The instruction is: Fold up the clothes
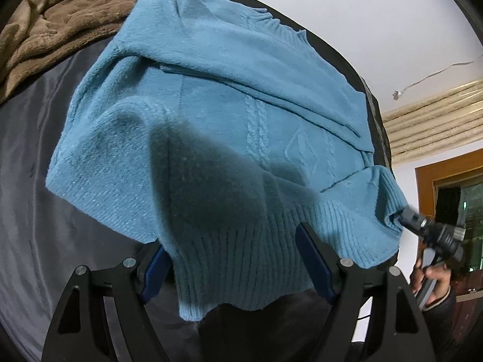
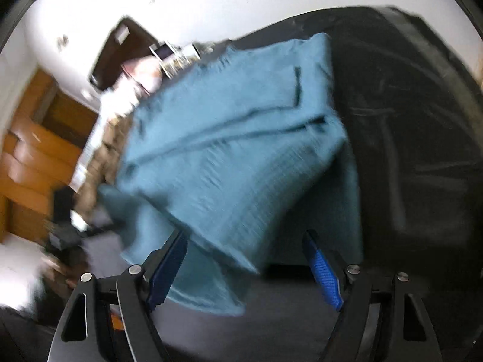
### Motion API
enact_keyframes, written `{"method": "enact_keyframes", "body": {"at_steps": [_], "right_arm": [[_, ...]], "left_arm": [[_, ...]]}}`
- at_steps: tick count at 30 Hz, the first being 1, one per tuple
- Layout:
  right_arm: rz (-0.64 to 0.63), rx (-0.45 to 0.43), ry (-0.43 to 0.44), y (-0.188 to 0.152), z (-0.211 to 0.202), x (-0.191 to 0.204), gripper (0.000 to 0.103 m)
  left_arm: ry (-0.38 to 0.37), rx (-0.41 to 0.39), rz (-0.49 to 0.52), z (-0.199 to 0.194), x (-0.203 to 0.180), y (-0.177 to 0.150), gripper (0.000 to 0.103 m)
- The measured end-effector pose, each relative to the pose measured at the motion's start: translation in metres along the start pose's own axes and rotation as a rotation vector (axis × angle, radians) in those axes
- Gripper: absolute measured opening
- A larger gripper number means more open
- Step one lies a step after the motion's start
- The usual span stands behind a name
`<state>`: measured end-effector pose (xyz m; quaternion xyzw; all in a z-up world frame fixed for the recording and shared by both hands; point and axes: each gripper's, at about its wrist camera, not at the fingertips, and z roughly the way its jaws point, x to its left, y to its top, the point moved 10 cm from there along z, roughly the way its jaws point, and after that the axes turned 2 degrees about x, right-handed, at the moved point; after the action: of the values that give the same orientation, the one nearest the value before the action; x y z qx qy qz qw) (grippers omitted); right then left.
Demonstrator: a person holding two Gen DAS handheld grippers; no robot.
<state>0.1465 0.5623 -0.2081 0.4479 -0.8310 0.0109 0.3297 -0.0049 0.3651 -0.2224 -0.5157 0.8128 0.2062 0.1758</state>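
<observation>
Dark, glossy cover (image 1: 36,163) over the whole work surface, reaching to the far edge below a white wall. On it, spread wide: a teal knit sweater (image 1: 229,96) with cable and diamond patterning, sleeves folded across the chest, ribbed hem nearest the camera. Far left, touching the sweater's shoulder: a crumpled brown fleece blanket (image 1: 51,21).

Left gripper (image 1: 238,265): blue-padded jaws set wide apart, ribbed hem draped down between them, the left pad against the cloth; no firm pinch visible.

Right gripper (image 1: 404,215), seen in the left wrist view: tip buried in the sweater's near right hem corner, cloth bunched around it, that corner raised off the cover; grip on the fabric cannot be confirmed there. In its own blurred view (image 2: 244,262): jaws wide apart, the sweater (image 2: 235,150) hanging in folds just ahead and between the pads, left pad next to the cloth.

Right hand (image 1: 431,277) wrapped round the gripper handle at the right edge.
</observation>
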Motion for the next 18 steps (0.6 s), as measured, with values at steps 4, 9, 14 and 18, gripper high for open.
{"method": "enact_keyframes", "body": {"at_steps": [4,9,14,18], "right_arm": [[0.140,0.004,0.076,0.019,0.015,-0.004,0.080],[0.194,0.023,0.011,0.023,0.035,-0.021,0.080],[0.144,0.026,-0.083,0.018,0.038,-0.032,0.037],[0.089,0.006,-0.109,0.017,0.036,-0.030,0.033]], "left_arm": [[-0.024,0.005,-0.005,-0.001,0.000,-0.001,0.081],[-0.072,0.017,-0.021,-0.004,0.001,-0.003,0.077],[-0.073,0.040,-0.031,-0.003,0.006,-0.007,0.035],[-0.074,0.040,-0.029,-0.003,0.003,-0.007,0.017]]}}
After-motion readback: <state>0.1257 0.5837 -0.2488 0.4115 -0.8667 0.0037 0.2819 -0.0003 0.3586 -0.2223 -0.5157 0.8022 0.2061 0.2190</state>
